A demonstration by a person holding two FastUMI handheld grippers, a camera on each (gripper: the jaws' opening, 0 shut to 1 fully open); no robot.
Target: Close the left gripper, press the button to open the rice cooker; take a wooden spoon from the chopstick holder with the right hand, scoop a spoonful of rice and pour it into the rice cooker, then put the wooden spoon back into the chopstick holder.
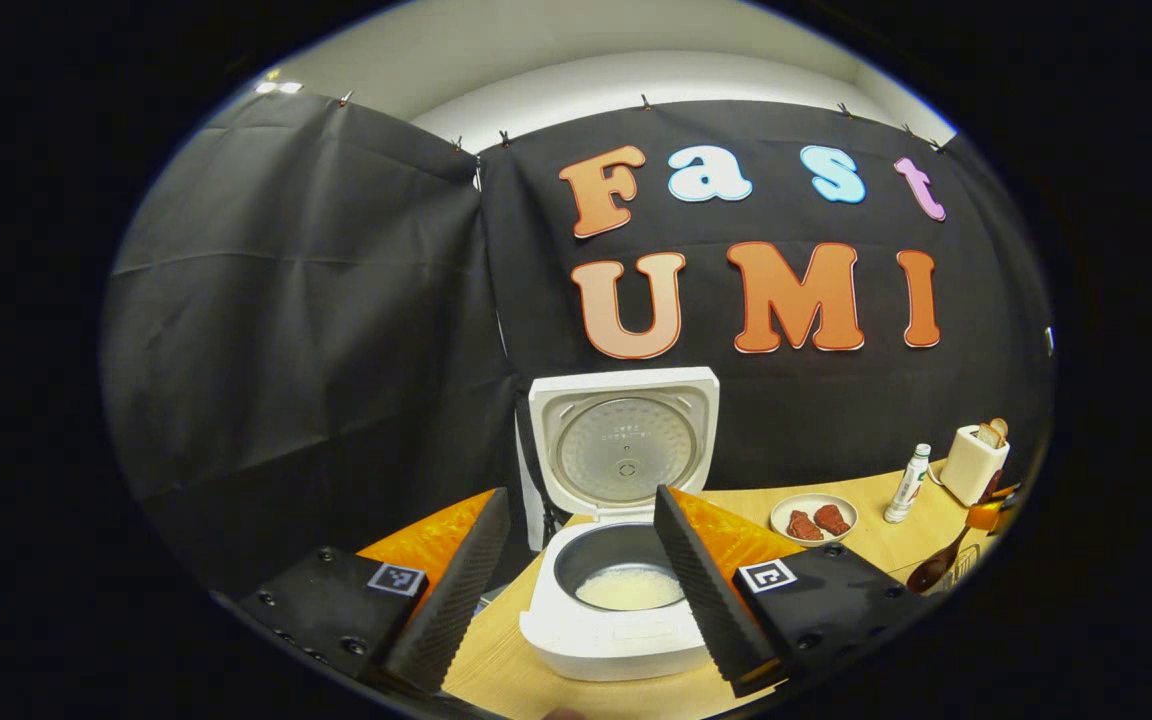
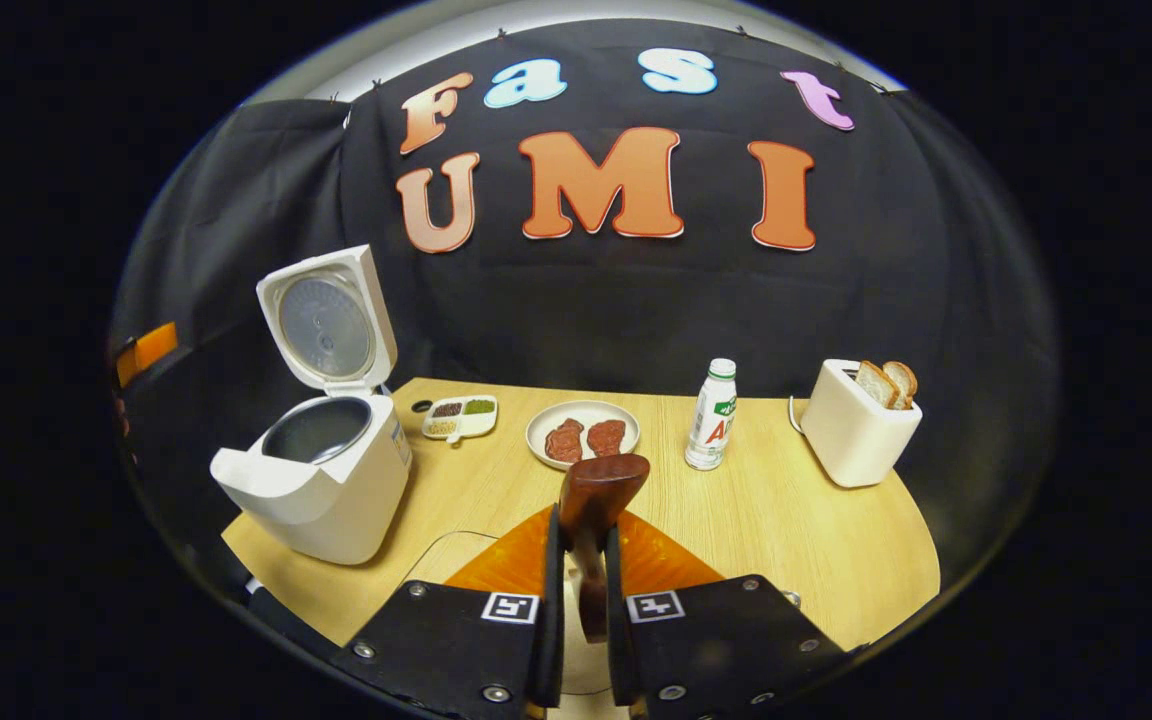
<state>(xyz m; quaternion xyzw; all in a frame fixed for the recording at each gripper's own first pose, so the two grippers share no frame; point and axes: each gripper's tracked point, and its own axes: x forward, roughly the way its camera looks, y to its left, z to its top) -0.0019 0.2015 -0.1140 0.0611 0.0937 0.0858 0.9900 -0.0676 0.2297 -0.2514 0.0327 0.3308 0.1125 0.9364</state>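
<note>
Right hand-held gripper point(image 2: 584, 560) around wooden spoon point(image 2: 598, 492)

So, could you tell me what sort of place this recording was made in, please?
Probably a mock kitchen set up in a recording booth: a wooden table carries an open rice cooker, a toaster with bread and a plate of meat, backed by black cloth rather than kitchen walls.

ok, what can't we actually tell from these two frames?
- Wooden spoon bowl, right gripper view: faces away, so rice in it or not is unknown.
- Spoon handle end: hidden between the right gripper fingers.
- Rice cooker pot, left gripper view: partly covered by a left gripper finger.
- Small divided dish, right gripper view: contents too small to name.
</note>
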